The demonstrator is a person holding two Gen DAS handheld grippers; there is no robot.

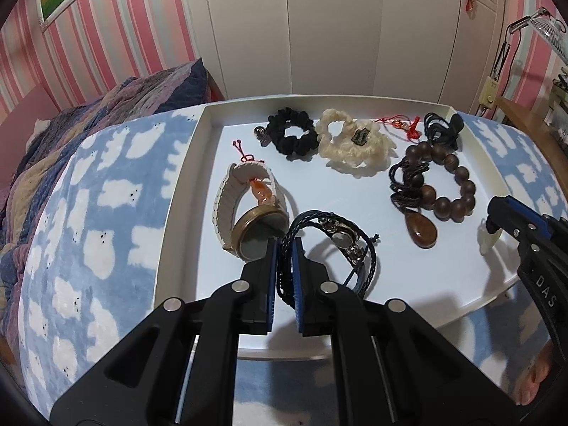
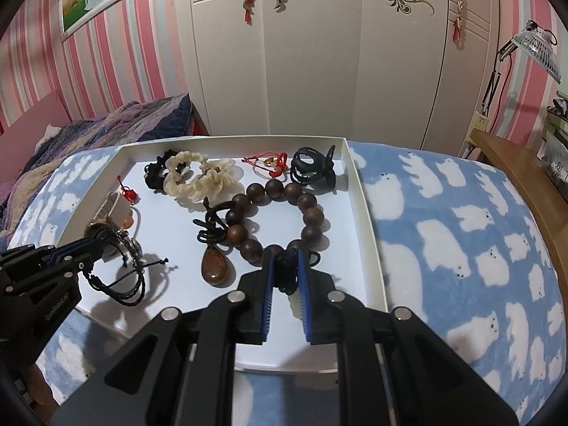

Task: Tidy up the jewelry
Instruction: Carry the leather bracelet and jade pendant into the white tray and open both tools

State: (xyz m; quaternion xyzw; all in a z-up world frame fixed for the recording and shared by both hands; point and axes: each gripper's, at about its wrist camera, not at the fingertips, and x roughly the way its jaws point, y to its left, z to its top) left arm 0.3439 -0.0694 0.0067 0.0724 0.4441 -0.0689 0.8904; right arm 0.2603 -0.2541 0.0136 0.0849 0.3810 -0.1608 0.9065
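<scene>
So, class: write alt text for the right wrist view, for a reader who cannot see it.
The right tongs grip a dark knotted cord above a white tray on a blue cloud-print blanket. The tray holds a wooden bead bracelet, an amber pendant and a cream scrunchie; the left tongs grip a braided black bracelet.

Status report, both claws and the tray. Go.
Left claw shut on braided wrap watch. Right claw shut on dark knotted cord, pale pendant below. Both over white tray. Wooden bead bracelet close ahead.
</scene>
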